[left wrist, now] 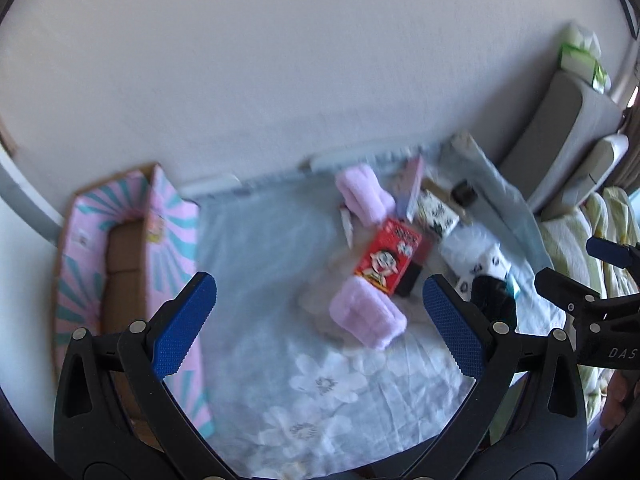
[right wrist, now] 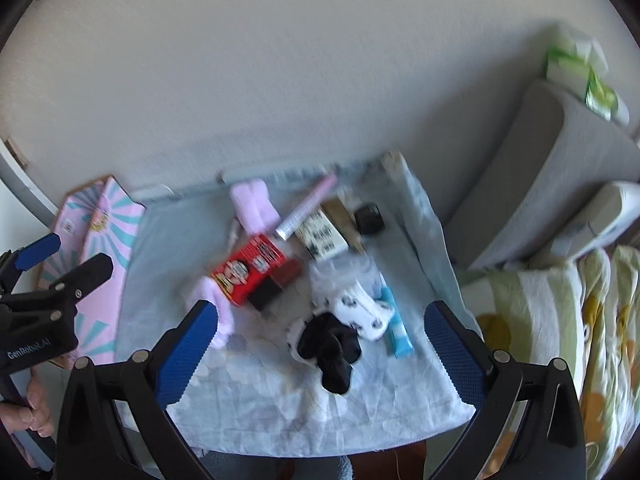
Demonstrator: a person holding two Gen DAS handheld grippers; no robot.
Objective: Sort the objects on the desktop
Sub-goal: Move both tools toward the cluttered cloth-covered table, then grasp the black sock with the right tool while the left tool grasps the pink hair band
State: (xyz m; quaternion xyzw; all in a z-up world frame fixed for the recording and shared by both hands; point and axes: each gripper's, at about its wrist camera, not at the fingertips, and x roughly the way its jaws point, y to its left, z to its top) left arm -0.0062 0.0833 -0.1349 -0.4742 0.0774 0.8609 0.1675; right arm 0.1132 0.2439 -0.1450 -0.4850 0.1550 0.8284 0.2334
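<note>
A pile of small objects lies on a pale blue floral cloth [left wrist: 280, 280] [right wrist: 260, 400]. I see a red box [left wrist: 388, 260] [right wrist: 250, 268], two pink fluffy rolls [left wrist: 366, 318] [left wrist: 364, 194], a black sock [right wrist: 332, 352], white paw-print socks [right wrist: 360, 308], a blue tube [right wrist: 398, 328], a pink-capped tube [right wrist: 306, 210], a black-and-white box [right wrist: 322, 236] and a small black jar [right wrist: 370, 218]. My left gripper [left wrist: 320, 304] is open above the near pink roll. My right gripper [right wrist: 320, 332] is open above the black sock.
An open pink-and-teal cardboard box [left wrist: 124, 264] [right wrist: 104, 240] stands at the left of the cloth, by the white wall. Grey cushions [right wrist: 540, 184] and a green tissue pack [right wrist: 580, 76] are at the right. A striped blanket [right wrist: 560, 320] lies at the right.
</note>
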